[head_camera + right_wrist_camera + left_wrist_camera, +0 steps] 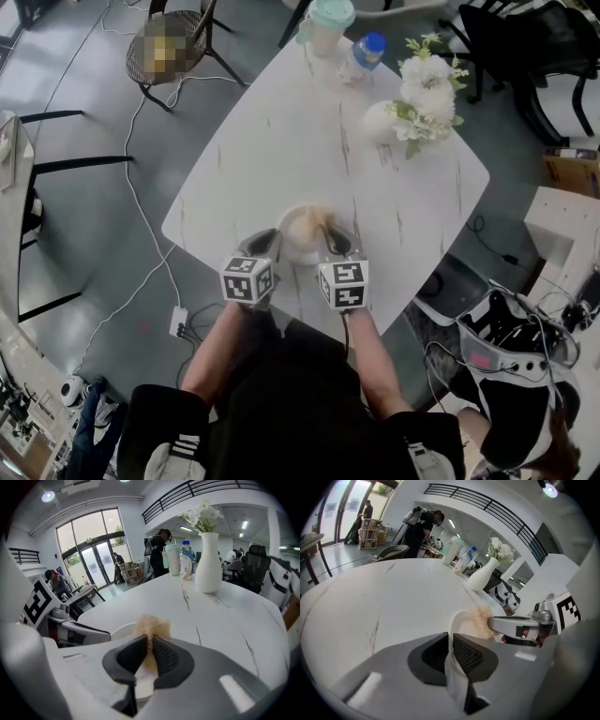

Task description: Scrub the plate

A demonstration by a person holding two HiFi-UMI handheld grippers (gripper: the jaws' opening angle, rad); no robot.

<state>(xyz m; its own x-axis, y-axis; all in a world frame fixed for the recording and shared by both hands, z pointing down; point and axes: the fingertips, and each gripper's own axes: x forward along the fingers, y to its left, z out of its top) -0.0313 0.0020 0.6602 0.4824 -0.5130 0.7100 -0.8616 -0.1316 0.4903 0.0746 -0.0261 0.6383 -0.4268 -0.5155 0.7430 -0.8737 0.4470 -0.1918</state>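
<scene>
A small white plate (pixel 298 234) sits near the front edge of the white marble table (pixel 281 141). My left gripper (pixel 265 246) is shut on the plate's left rim; in the left gripper view the plate (pixel 458 620) stands edge-on between the black pads (pixel 468 653). My right gripper (pixel 336 242) is shut on a tan fibrous scrubber (pixel 323 220) that rests on the plate. In the right gripper view the scrubber (pixel 152 626) sticks up from the jaws over the plate (pixel 123 632). The left gripper view shows the scrubber (pixel 480 623) pressed against the plate's face.
A white vase of white flowers (pixel 417 98), a lidded cup (pixel 328 23) and a blue-capped bottle (pixel 364 52) stand at the table's far side. Chairs surround the table. A cable and power strip (pixel 178 322) lie on the floor to the left.
</scene>
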